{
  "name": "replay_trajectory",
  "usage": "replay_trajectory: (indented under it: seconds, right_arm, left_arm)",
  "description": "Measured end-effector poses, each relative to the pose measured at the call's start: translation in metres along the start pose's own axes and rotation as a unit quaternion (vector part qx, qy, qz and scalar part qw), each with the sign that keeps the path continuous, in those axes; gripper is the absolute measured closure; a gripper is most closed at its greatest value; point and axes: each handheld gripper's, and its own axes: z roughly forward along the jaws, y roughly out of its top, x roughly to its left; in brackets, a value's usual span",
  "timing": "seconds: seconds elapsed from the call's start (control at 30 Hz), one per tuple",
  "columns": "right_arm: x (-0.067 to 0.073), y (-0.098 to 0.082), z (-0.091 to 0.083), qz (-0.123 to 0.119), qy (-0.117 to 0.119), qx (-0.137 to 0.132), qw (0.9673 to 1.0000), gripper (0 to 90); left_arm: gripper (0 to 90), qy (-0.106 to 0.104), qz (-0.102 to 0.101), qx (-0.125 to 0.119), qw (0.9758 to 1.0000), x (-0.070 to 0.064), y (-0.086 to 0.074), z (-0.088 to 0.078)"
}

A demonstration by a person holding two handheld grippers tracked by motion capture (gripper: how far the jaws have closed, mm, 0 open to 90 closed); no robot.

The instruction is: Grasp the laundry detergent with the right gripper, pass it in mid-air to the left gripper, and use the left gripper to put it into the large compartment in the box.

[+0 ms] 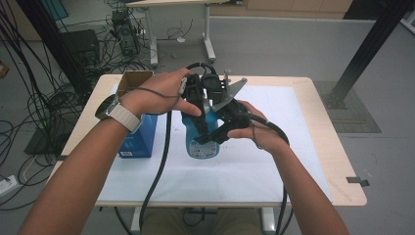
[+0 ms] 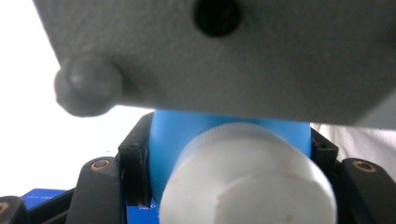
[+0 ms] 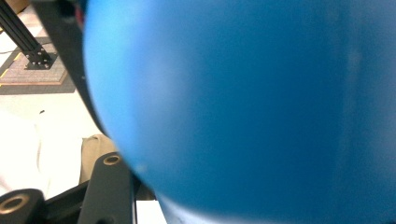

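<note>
One blue plastic bottle (image 1: 201, 142) with a white ribbed screw cap (image 2: 247, 186) stands held above the white paper sheet (image 1: 274, 161) covering the light wooden table (image 1: 337, 161), at the centre of the workspace. The left gripper (image 1: 198, 100) is closed on the bottle's upper part just below the cap, as the left gripper view shows blue plastic pinched between its black jaws. The right gripper (image 1: 220, 132) is clamped on the bottle's body lower down, the blue wall pressed close against its camera. Judgement: the bottle is secured by both tools and the cap remains seated, so any opening of it appears not yet done. Count: one bottle, one cap, two grippers, one blue carton (image 1: 139, 134) with an open cardboard-coloured top standing just left of the bottle, one sheet, one table
</note>
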Motion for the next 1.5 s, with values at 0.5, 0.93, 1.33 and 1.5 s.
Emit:
replay_trajectory:
  seconds: [0.5, 0.93, 1.33, 1.5]
  right_arm:
    - [-0.0007, -0.0006, 0.0003, -0.005, -0.004, 0.005, 1.0, 43.9]
    - [-0.0014, -0.0007, -0.0006, -0.007, -0.004, 0.0, 1.0, 43.8]
    - [-0.0024, -0.0009, -0.0011, -0.007, -0.004, -0.002, 1.0, 43.7]
    - [-0.0025, -0.0008, -0.0011, -0.01, -0.004, -0.003, 0.9999, 43.7]
  left_arm:
    - [37.3, -0.001, -0.001, 0.0, 1.0, 0.0002, 0.0001, 0.001]
    - [37.4, 0.001, -0.002, 0.004, 1.0, 0.0002, 0.0021, -0.0006]
    - [37.4, 0.001, -0.002, -0.001, 1.0, 0.0012, 0.0014, -0.0005]
    - [37.4, 0.001, -0.002, -0.002, 1.0, 0.0009, 0.0013, -0.0011]
